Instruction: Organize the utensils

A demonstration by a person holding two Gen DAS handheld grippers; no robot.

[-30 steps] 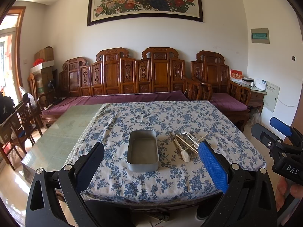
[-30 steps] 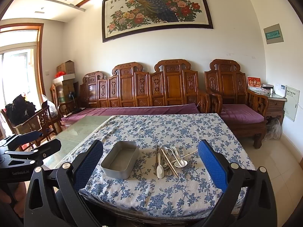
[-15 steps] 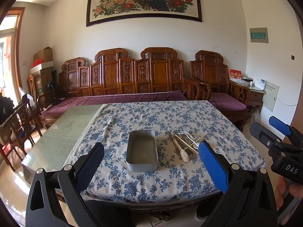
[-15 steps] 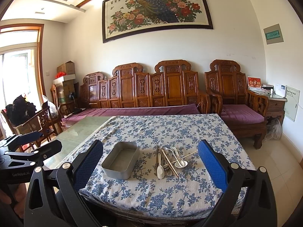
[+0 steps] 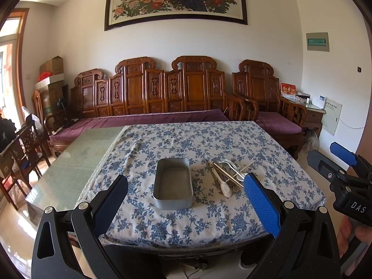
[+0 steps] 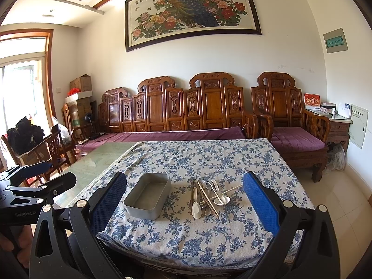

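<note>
An empty grey metal tin (image 5: 173,183) (image 6: 148,195) lies on the blue-flowered tablecloth (image 5: 209,144) (image 6: 209,158). Just to its right is a pile of utensils (image 5: 226,174) (image 6: 209,195): white ceramic spoons, metal spoons and chopsticks. My left gripper (image 5: 186,200) is open and empty, held short of the table's near edge, in front of the tin. My right gripper (image 6: 186,195) is open and empty, also short of the near edge, facing the tin and the pile. Each gripper shows at the side of the other's view (image 5: 344,176) (image 6: 34,181).
The left part of the table is bare glass (image 5: 76,153). A carved wooden bench with purple cushions (image 5: 162,116) runs behind the table, an armchair (image 6: 290,127) at the back right, and chairs with clutter (image 6: 34,144) on the left.
The table sits slightly lower and nearer in the left wrist view. Both grippers stay open and empty.
</note>
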